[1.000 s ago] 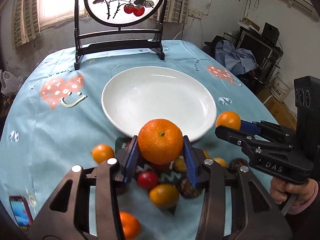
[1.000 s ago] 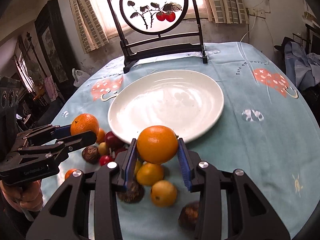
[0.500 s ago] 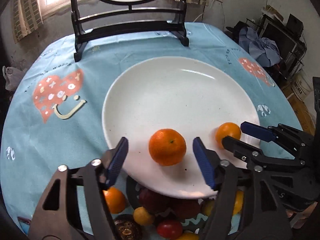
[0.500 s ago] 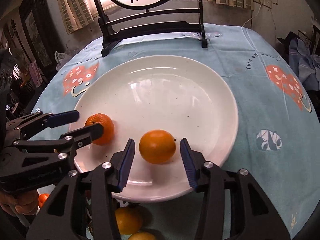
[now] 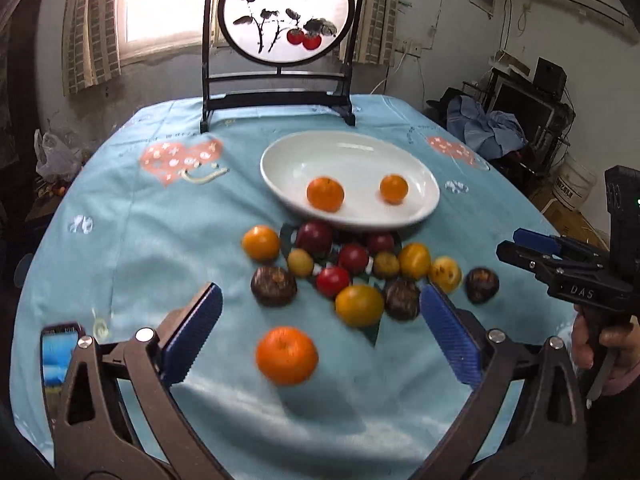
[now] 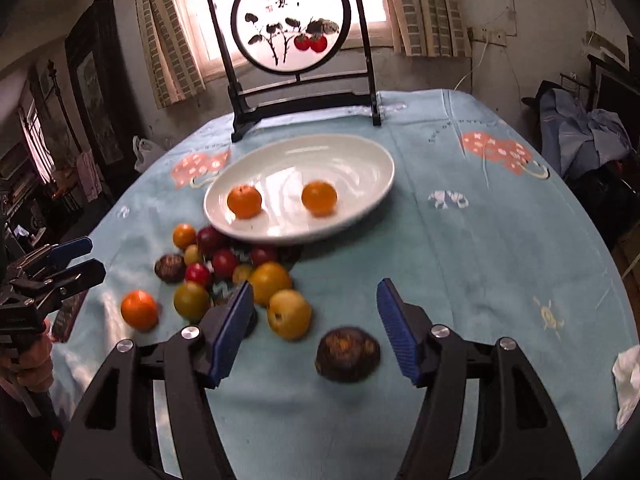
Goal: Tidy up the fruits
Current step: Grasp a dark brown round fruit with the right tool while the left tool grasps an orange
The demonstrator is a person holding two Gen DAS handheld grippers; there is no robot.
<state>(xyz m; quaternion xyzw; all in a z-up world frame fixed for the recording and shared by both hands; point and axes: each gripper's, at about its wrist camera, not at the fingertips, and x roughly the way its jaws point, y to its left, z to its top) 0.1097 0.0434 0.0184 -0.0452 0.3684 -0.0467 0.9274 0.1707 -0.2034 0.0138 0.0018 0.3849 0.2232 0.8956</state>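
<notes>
A white plate [image 5: 280, 164] [image 6: 360, 152] on the blue tablecloth holds two oranges, one on its left [image 5: 325, 194] [image 6: 244, 201] and one on its right [image 5: 394, 189] [image 6: 319, 198]. In front of it lies a pile of small red, yellow and brown fruits [image 5: 352, 258] [image 6: 224, 262]. My left gripper [image 5: 318, 296] hovers above the near side of the pile with its jaws opening wide; a loose orange [image 5: 287, 355] lies on the cloth below them, untouched. My right gripper [image 6: 315, 288] is also opening, above a brown fruit [image 6: 347, 354] and beside a yellow one [image 6: 289, 314].
A round painted screen on a dark stand [image 5: 286, 20] rises at the table's far edge behind the plate. A phone [image 5: 60, 356] lies near the front left edge. White tissue [image 6: 628, 376] sits at the right edge. Furniture and clothes crowd the room's right side.
Both grippers carried an orange to the plate, let go and opened. They then drew back from the plate to the near side of the fruit pile.
</notes>
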